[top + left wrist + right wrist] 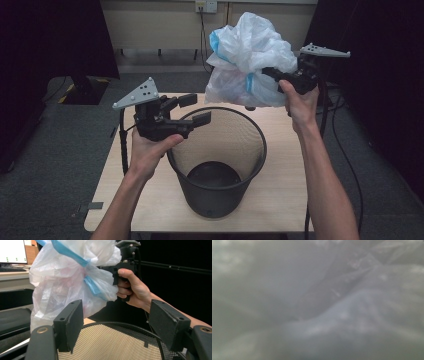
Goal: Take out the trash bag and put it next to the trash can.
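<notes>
The right hand-held gripper (270, 74) is clamped on a crumpled white plastic bag with blue strips (247, 62), holding it in the air above the far rim of the black mesh bin (220, 165) on the bench (280, 200), while the left hand-held gripper (195, 110) hovers beside that rim, jaws apart and empty.

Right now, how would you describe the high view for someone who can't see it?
The right gripper holds a crumpled white plastic bag above a black mesh bin on a wooden table. The left gripper hovers open over the bin's rim.
</notes>
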The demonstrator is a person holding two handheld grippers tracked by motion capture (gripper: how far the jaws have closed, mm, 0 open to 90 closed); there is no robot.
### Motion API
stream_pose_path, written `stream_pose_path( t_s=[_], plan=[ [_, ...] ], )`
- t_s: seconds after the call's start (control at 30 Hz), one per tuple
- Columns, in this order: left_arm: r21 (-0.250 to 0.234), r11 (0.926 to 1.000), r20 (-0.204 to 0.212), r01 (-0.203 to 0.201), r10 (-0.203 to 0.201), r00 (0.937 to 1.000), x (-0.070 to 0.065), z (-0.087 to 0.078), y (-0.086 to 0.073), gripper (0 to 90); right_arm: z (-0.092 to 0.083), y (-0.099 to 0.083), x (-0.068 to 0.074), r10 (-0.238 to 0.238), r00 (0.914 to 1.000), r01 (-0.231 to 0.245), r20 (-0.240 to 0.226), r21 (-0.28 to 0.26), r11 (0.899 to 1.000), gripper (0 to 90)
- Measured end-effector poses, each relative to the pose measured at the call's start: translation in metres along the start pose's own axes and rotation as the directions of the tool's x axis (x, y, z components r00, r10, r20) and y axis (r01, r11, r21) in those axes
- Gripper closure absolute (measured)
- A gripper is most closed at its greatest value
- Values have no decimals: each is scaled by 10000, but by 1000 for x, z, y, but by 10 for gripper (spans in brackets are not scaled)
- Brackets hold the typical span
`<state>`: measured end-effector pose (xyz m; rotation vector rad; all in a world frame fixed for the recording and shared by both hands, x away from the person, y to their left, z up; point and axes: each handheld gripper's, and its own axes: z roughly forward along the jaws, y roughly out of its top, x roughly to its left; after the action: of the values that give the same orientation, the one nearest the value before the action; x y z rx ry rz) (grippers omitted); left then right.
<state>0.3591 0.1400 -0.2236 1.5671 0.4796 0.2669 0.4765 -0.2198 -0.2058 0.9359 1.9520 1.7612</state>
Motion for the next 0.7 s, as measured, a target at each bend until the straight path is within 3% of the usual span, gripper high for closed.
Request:
stream_pose_path(
  t_s=[0.37,0.7],
  plan=[
    [174,9998,-296,13,-8,9996,9,-10,-7,239,3,-54,-36,650,9946,-694,810,528,9962,894],
    [259,9995,-444,199,-187,9988,15,-10,-16,202,-6,-99,-52,1225,9857,-1306,1160,648,9893,894]
  ],
)
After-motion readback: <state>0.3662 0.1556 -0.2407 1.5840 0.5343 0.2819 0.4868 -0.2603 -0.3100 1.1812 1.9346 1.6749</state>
